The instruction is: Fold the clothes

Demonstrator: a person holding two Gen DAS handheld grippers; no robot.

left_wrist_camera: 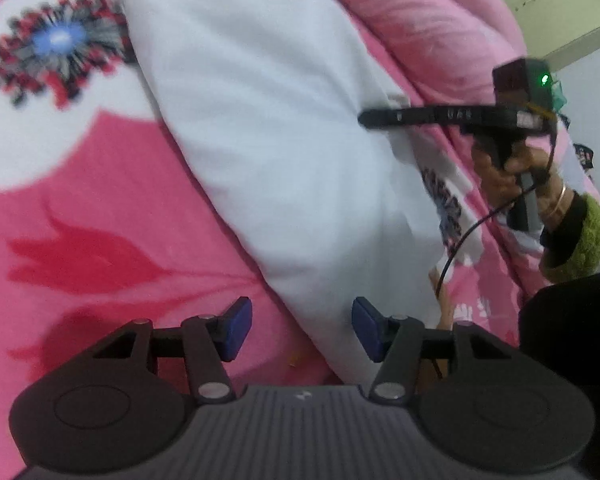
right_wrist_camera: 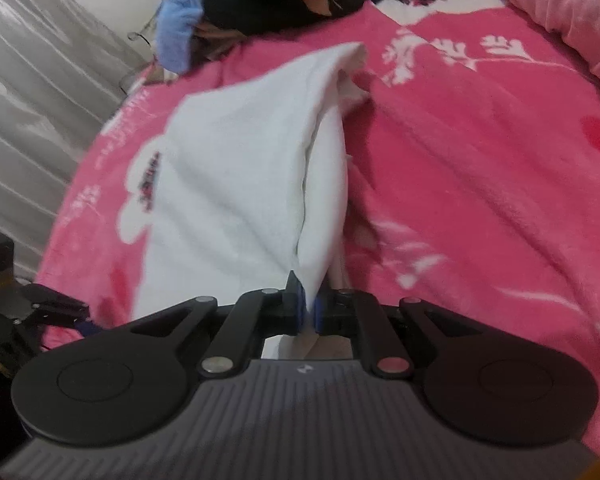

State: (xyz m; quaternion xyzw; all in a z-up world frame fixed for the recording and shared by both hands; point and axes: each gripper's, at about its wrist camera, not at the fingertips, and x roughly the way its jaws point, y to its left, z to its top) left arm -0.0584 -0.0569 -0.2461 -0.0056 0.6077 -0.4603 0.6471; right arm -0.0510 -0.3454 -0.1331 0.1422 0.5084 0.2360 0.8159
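**Pinching a second corner before the fold**

A white cloth (left_wrist_camera: 284, 152) lies on the pink flowered blanket (left_wrist_camera: 80, 240). The right gripper (right_wrist_camera: 309, 308) is clamped on one edge of it, lifting a ridge. The left gripper (left_wrist_camera: 302, 330) hovers with its blue pads (left_wrist_camera: 236, 328) apart, the cloth's near corner between them but not pinched. Best practice is probably to close on that corner, then carry both edges over evenly, keeping the cloth taut.

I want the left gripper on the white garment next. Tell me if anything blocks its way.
Nothing visible does. The left gripper is open just above the near end of the white garment, with only the pink blanket beside it. The right gripper pinches another edge, off to the side.
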